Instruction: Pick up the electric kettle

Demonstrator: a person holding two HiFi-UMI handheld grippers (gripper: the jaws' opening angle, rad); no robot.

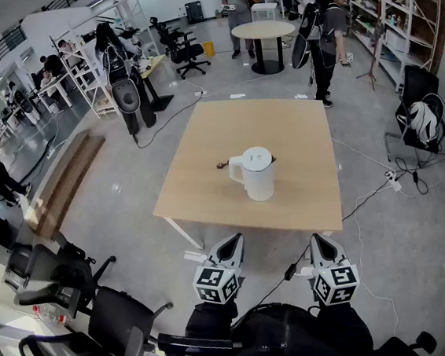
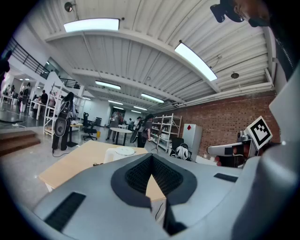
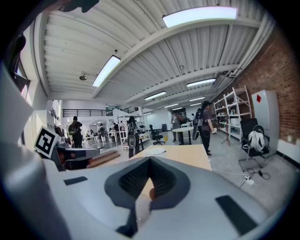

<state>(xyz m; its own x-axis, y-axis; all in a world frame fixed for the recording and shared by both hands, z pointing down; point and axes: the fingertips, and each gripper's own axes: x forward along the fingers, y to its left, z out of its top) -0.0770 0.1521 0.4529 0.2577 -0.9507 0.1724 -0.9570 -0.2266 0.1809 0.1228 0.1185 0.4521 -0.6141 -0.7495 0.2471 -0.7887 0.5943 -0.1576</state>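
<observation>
the kettle (image 1: 258,176) stands upright near the middle of the table (image 1: 203,147), a little toward your near edge, lid on top and long axis vertical. its handle (image 1: 235,169) sticks out on the side that is left in the head view.

both of your tools are short of the table, off its near edge, with bare floor under them. the left gripper (image 1: 231,244) has its jaws pressed together with nothing between them. the right gripper (image 1: 319,242) looks the same in its own view: pads met, nothing held.

the kettle lies ahead of you and between the two grippers, well apart from both. in the head view it sits closer to the left gripper's line than to the right's, and the handle is on that left side, so your left hand looks like the nearer one for a handle grip.

aim is a different matter. in the left gripper view the kettle (image 2: 117,153) shows just left of where the left gripper (image 2: 152,161) points, so that hand would need a slight turn toward it. in the right gripper view the pale lid (image 3: 153,152) peeks up almost straight over the right gripper (image 3: 150,164), so that hand is already lined up, though on the body side and away from the handle.

whichever hand you take, the jaws must open first. you then need to reach forward over the table edge and come at the handle from the side, since it runs up and down.
</observation>
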